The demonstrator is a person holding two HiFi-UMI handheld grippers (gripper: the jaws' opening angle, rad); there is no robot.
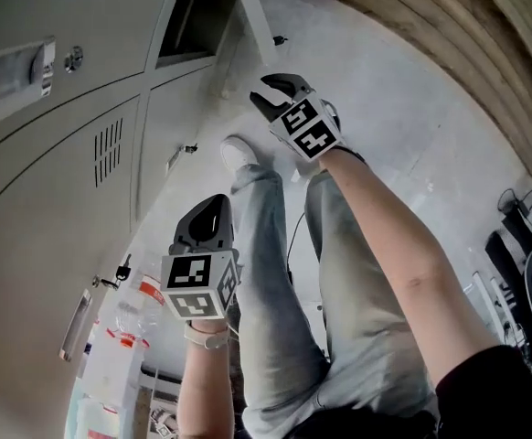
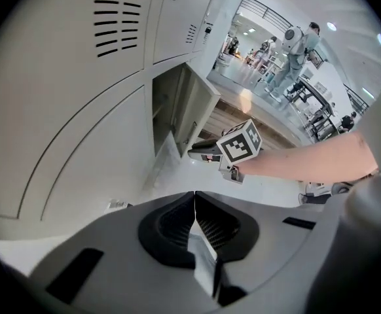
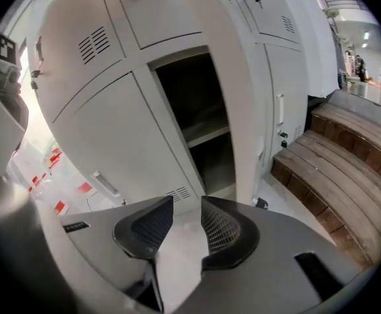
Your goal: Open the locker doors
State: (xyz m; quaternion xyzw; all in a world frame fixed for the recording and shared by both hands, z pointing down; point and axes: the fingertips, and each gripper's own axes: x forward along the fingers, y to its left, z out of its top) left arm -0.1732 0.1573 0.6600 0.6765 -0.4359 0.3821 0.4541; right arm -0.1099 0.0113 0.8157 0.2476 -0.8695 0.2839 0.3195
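Observation:
Grey lockers (image 1: 56, 199) fill the left of the head view. One lower locker stands open: a dark compartment (image 3: 203, 123) with a shelf, its door (image 3: 243, 77) swung out to the right. My right gripper (image 1: 273, 94) hovers in front of that opening with its jaws apart and nothing between them (image 3: 187, 224). My left gripper (image 1: 209, 210) is lower, near a closed locker door (image 1: 56, 273) with a bar handle (image 1: 76, 323); its jaws (image 2: 194, 205) meet. From the left gripper view the right gripper (image 2: 207, 150) shows beside the open door (image 2: 197, 106).
Keys (image 1: 122, 268) hang in a closed door's lock. Plastic bottles with red labels (image 1: 124, 337) stand on the floor by the lockers. Wooden steps (image 1: 430, 35) rise at the right, and equipment with cables (image 1: 522, 263) sits at the far right. The person's legs and shoe (image 1: 239, 152) are below.

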